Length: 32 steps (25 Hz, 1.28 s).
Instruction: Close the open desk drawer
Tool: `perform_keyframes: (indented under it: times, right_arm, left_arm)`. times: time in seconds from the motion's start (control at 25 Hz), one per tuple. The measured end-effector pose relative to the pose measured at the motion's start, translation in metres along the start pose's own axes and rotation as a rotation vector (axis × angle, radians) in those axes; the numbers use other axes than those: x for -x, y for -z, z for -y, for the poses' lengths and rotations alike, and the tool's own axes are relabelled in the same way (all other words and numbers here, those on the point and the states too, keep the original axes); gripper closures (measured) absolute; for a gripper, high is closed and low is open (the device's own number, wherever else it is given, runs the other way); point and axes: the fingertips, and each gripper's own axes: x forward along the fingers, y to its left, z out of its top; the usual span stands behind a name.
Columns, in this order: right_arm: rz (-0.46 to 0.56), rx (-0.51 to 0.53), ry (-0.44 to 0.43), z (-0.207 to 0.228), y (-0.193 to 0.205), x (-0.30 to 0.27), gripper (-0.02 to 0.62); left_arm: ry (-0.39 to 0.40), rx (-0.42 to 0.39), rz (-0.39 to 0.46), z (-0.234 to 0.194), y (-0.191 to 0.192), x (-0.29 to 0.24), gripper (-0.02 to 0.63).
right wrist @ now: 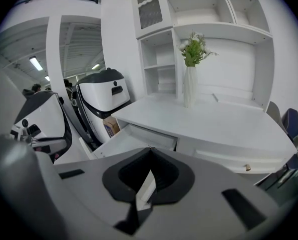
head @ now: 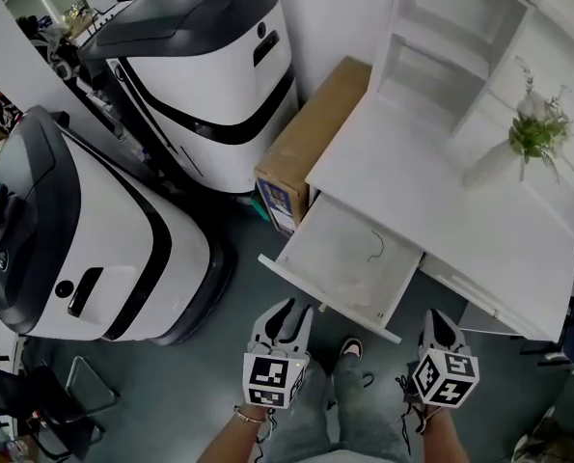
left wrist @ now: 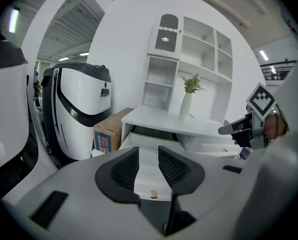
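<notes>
The white desk [head: 431, 177] has its left drawer [head: 337, 260] pulled out, empty but for a thin bent wire [head: 374, 248]. My left gripper [head: 290, 311] hangs just in front of the drawer's front panel, open, nothing between its fingers. In the left gripper view the drawer front [left wrist: 147, 170] and its small knob [left wrist: 152, 194] show in the gap of the left gripper [left wrist: 147, 154]. My right gripper [head: 433, 318] is shut and empty, to the right of the drawer's corner. In the right gripper view the right gripper [right wrist: 150, 150] points at the drawer [right wrist: 122, 143].
Two large white-and-black machines [head: 209, 66] [head: 74, 239] stand left of the desk, with a cardboard box [head: 301, 138] against the desk's side. A vase with a green plant [head: 533, 133] and a shelf hutch [head: 441, 46] sit on the desk. A closed drawer [right wrist: 239, 161] is to the right.
</notes>
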Motion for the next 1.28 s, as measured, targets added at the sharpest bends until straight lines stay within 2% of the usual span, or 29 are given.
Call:
perform_keyframes:
  times: [0.28, 0.48, 1.28]
  right_arm:
    - [-0.073, 0.006, 0.052, 0.016, 0.039, -0.013, 0.589]
    - [-0.108, 0.008, 0.068, 0.02, 0.058, -0.017, 0.589]
    - [-0.14, -0.057, 0.102, 0.028, 0.082, -0.016, 0.589]
  left_arm:
    - [0.077, -0.017, -0.069, 0.006, 0.044, -0.02, 0.474]
    - [0.103, -0.061, -0.096, 0.004, 0.065, -0.031, 0.474]
    - [0.136, -0.189, -0.103, -0.006, 0.068, -0.059, 0.476]
